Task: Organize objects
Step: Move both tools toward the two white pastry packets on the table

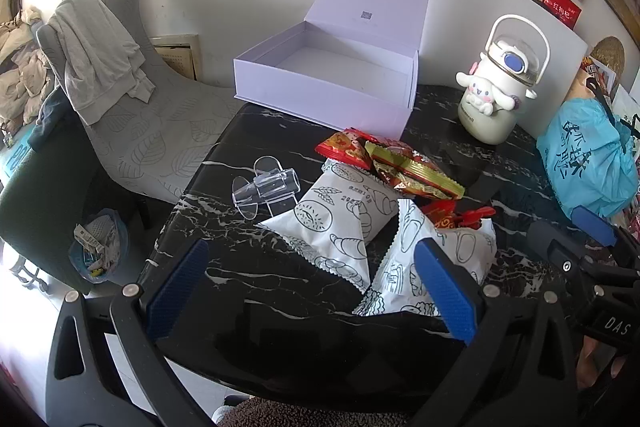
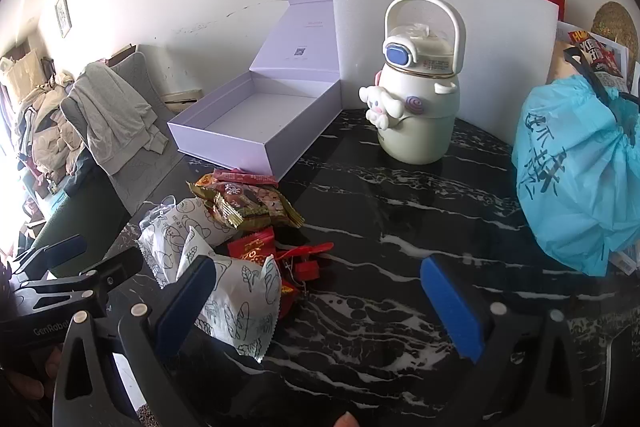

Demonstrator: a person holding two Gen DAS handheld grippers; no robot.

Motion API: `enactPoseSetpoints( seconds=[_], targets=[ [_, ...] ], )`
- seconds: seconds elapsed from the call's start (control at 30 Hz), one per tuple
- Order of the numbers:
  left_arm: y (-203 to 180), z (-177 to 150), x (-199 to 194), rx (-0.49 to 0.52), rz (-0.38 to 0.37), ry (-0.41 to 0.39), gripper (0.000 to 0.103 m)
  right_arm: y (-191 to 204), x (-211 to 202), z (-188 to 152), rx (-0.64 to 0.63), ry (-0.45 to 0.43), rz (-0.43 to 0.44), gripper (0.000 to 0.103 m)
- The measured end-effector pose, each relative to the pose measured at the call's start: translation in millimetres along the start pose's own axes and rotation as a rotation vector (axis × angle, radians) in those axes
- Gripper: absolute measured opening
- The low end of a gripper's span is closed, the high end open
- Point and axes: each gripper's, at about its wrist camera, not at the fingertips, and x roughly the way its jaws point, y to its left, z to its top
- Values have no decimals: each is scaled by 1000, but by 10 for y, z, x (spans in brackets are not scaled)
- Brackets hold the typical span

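An open, empty lavender box (image 1: 328, 75) (image 2: 256, 123) stands at the back of the black marble table (image 1: 256, 279) (image 2: 400, 227). In front of it lies a heap of snacks: white printed packets (image 1: 332, 223) (image 2: 240, 303) and red-and-gold packets (image 1: 408, 167) (image 2: 248, 203). A clear plastic stand (image 1: 264, 187) lies left of the heap. My left gripper (image 1: 312, 287) hovers open just before the heap, nothing held. My right gripper (image 2: 320, 303) is open over bare table, its left finger against a white packet. A white cartoon-dog bottle (image 1: 496, 95) (image 2: 416, 99) stands at the back right.
A white foam board (image 2: 440, 27) leans behind the bottle. A blue plastic bag (image 1: 588, 155) (image 2: 580, 179) bulges at the table's right edge. Left of the table stand a grey chair draped with a garment (image 1: 100, 55) and a small bin (image 1: 100, 251).
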Motion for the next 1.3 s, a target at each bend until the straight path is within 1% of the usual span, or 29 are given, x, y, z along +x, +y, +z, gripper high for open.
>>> enactPoseSetpoints(
  seconds=[1.3],
  targets=[
    [-3,-16,73,-5,7,26,103,1,77,-61,6,27,19,103]
  ],
)
